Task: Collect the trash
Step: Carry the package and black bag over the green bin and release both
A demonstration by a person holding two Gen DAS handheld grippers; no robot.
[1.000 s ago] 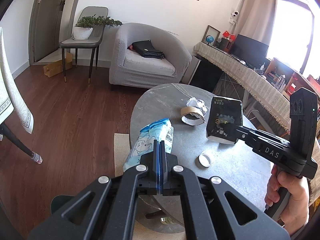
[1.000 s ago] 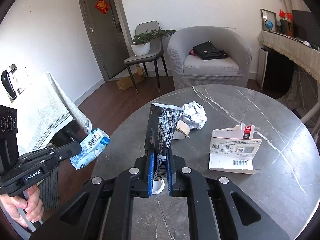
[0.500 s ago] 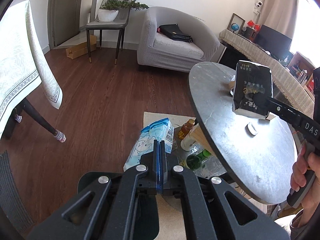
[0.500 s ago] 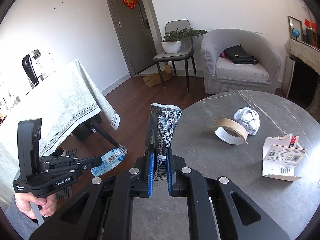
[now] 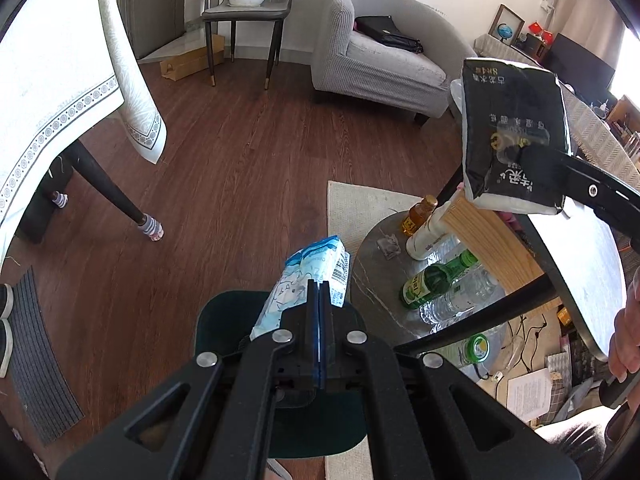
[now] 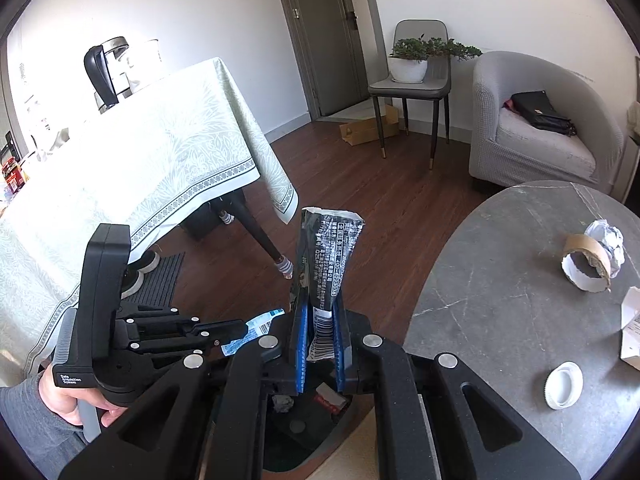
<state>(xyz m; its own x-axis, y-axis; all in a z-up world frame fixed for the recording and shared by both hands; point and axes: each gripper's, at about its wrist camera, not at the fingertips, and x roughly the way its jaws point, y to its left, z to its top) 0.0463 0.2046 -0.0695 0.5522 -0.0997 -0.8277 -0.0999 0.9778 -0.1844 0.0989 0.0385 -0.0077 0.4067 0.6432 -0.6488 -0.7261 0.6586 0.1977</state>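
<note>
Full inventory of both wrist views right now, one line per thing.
Blue wrapper: 1, light blue, in left gripper over the bin.
Black pack: 1, black-white, in right gripper.
Trash bin: 1, dark green, floor below both grippers.
Round table: 1, grey marble.
Tape roll: 1, brown, on table.
Crumpled paper: 1, white, behind roll.
Cap: 1, white, on table.
Torn box: 1, white, table edge.
Bottles: several, green, clear, amber, white, shelf under table.
Armchair: 1, grey.
Left gripper: black, shut.
Right gripper: black, shut.
</note>
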